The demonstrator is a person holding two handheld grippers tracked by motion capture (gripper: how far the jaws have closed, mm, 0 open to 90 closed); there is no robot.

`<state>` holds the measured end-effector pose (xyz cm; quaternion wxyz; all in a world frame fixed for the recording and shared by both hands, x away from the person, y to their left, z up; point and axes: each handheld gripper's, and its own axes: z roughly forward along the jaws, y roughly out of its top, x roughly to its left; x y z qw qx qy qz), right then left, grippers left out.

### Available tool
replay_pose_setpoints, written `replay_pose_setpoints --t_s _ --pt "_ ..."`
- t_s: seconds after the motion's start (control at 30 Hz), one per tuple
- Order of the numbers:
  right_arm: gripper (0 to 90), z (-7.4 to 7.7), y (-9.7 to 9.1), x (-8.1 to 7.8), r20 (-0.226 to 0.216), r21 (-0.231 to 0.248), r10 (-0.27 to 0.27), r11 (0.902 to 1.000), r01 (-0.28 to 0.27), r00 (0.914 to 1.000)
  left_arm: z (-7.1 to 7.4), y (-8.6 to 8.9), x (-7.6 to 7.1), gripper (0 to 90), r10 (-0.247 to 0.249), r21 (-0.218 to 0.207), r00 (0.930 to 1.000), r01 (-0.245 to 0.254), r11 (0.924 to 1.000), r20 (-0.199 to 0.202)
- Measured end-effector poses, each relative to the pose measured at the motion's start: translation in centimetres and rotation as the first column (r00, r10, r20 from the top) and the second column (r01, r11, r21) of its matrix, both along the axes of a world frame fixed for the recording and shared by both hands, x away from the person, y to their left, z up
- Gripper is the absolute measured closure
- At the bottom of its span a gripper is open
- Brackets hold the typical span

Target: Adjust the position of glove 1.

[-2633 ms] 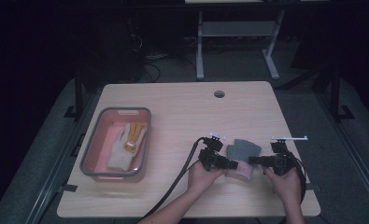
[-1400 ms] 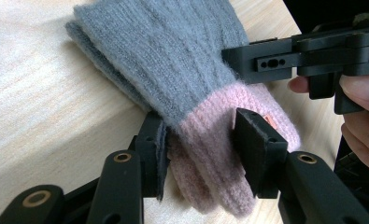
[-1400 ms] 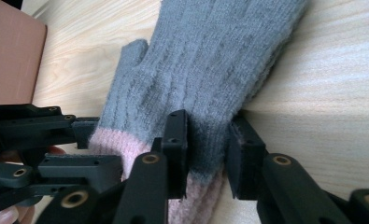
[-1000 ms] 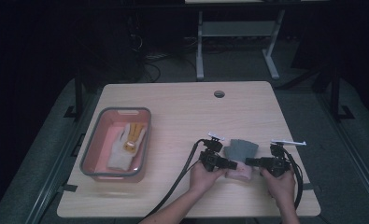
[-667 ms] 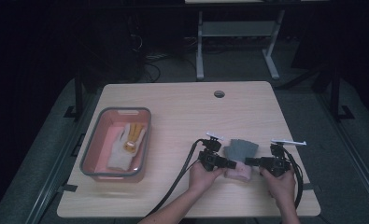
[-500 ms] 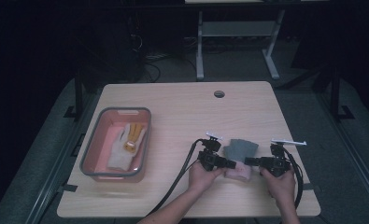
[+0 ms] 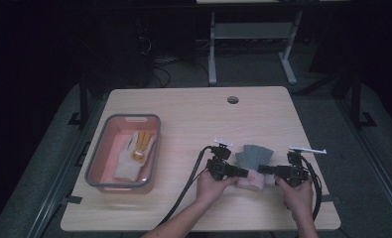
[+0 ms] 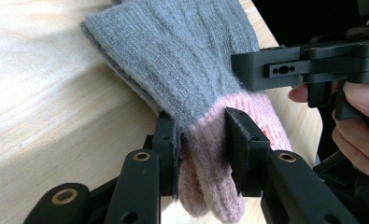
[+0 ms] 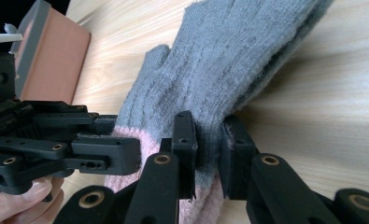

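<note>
Dark lab (bare worktable (image 7: pixel 183 114))

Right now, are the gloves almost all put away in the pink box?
Partly. One white and yellow glove already lies in the pink bin at the table's left. In hand: the left gripper and right gripper both pinch the grey glove with a pink cuff near the table's front edge. Left to do, probably: carry that glove over and drop it in the bin.
</note>
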<state>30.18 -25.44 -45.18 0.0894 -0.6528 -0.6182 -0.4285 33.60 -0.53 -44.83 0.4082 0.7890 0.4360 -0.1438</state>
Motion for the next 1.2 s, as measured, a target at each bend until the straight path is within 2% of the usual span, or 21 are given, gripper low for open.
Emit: replay_pose_setpoints --t_s 0.27,0.7,0.93,1.1,1.2 --pt "78.3 0.8 0.6 -0.2 0.029 0.014 0.013 0.9998 -0.014 0.9995 0.9 0.9 -0.2 66.9 -0.008 -0.008 0.9995 0.008 0.9999 0.03" --pt "78.3 1.9 1.8 -0.3 0.065 0.058 0.047 0.997 -0.051 0.9968 2.0 3.0 -0.9 67.0 -0.001 -0.041 0.9987 0.003 0.9991 0.052" --pt "78.3 2.6 2.7 -0.3 0.085 0.062 0.073 0.9949 -0.079 0.9936 2.6 4.2 -1.0 67.0 -0.006 -0.051 0.9978 0.009 0.9986 0.066" --pt "78.3 3.4 3.5 -0.1 0.104 0.067 0.091 0.9928 -0.099 0.9904 3.4 5.3 -1.1 67.0 0.011 -0.074 0.9973 -0.006 0.9972 0.073" --pt "78.3 4.0 4.2 0.1 0.122 0.062 0.106 0.9915 -0.115 0.9868 3.9 6.1 -1.1 67.0 0.013 -0.073 0.9965 -0.007 0.9973 0.082"
